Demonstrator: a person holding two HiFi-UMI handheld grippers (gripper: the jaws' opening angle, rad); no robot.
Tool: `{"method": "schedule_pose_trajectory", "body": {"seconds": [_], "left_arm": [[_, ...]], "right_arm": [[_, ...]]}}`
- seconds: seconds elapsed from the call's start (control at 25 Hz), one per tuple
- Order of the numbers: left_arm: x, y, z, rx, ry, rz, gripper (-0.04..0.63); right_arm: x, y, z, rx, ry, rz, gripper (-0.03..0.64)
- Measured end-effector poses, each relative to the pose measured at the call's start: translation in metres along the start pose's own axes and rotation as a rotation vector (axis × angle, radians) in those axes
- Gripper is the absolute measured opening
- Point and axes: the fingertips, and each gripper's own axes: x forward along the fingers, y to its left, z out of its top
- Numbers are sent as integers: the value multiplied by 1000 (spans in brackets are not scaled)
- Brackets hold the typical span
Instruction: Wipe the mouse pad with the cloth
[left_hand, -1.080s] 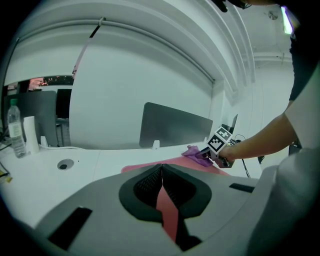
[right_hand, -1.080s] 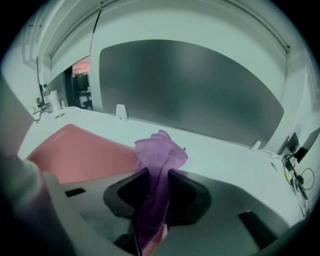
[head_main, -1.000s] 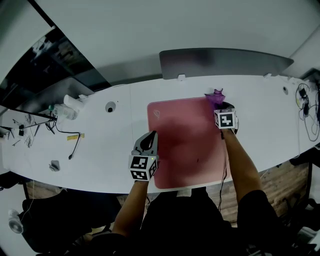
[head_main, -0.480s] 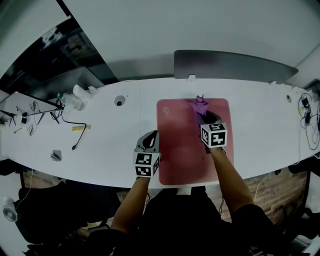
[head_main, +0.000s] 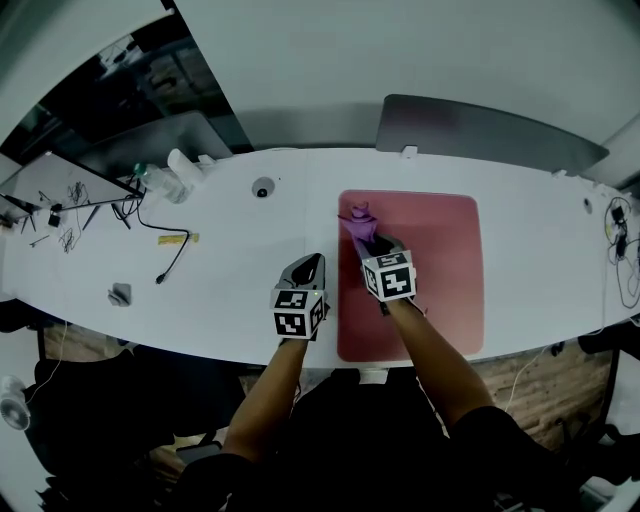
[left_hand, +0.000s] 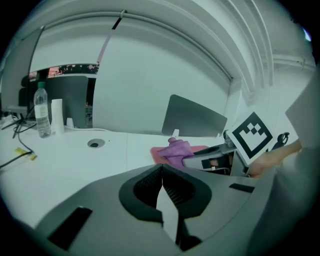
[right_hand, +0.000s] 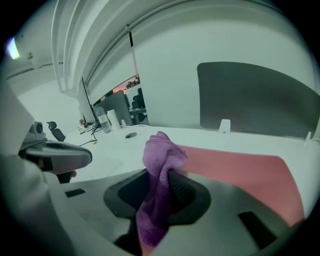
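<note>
Purple cloth (right_hand: 161, 152) is pinched between the jaws of the right gripper (right_hand: 162, 176). One bunched end stands up ahead of the fingertips and the other end hangs down behind them. In the head view the right gripper (head_main: 372, 246) sits over the left part of the pink mouse pad (head_main: 440, 270), pointing toward its far left corner. The cloth (head_main: 358, 220) sticks out just beyond the jaw tips there. Whether the cloth presses on the pad surface cannot be told. From the right gripper view the mouse pad (right_hand: 245, 160) spreads away to the right of the cloth.

Close beside it, the left gripper (head_main: 304, 268) is held over the white desk (head_main: 230, 270), just off the pad's left edge. In its own view the left gripper (left_hand: 162, 174) has its jaws drawn together with nothing between them, and the cloth (left_hand: 176, 150) shows ahead and to the right.

Farther out on the desk lie a round cable hole (head_main: 262, 188), a black cable (head_main: 172, 265) and a clear bottle (left_hand: 42, 111). A grey panel (head_main: 480, 130) stands along the desk's far edge behind the pad.
</note>
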Motion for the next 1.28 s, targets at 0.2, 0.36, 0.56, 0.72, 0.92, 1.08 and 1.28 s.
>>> {"method": "schedule_pose_trajectory", "body": {"seconds": [0.2,0.36,0.56,0.72,0.92,1.08,1.28], "left_arm": [[-3,17,2,-10,5,9,21],[-6,16,-1,-1,2,-3,21],[-10,7,-1,-17,-29,-43,21],[-10,0,2,-32,-45,-62,21],[-4,-9,-5,-55,-32,-54,21],[5,-25,-7,-49,-22,-68,21],[18,-48,-11,-43,-10,-99,21]], "right_arm": [[21,7,-10,-40,67,-57,115],[28,7,-16,-54,84,-77,117],[28,2,-19,-72,91,-96,115],[19,-11,-21,-69,97,-128,115],[5,-46,-31,-46,114,-172,115],[-10,-83,-36,-31,115,-213,117],[-31,-125,-45,-29,120,-260,120]]}}
